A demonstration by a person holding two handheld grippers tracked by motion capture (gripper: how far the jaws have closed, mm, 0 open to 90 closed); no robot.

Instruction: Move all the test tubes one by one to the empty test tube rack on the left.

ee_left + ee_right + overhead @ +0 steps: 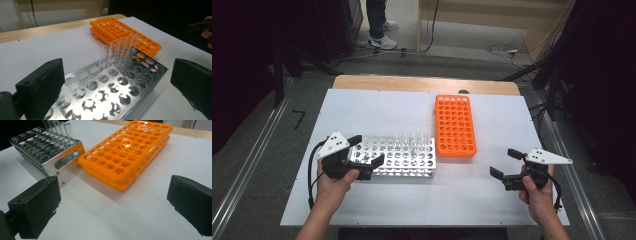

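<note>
A shiny metal tube rack point(397, 160) lies on the white board, left of centre. Several clear glass tubes point(412, 140) stand upright in its far row. To its right, an orange plastic rack point(455, 125) with no tubes in it runs away from me. My left gripper point(368, 150) hovers over the metal rack's left end, jaws wide open and holding nothing. In the left gripper view the rack point(112, 87) and tubes point(120, 50) sit between the spread jaws. My right gripper point(504, 162) is open at the right, with bare board between its jaws, facing the orange rack point(127, 150).
The white board point(377, 110) covers a wooden table point(422, 82). Metal rails point(252, 160) run along both sides on the floor. A person's legs point(379, 25) and cables point(502, 50) are beyond the far edge. Bare board lies in front of both racks.
</note>
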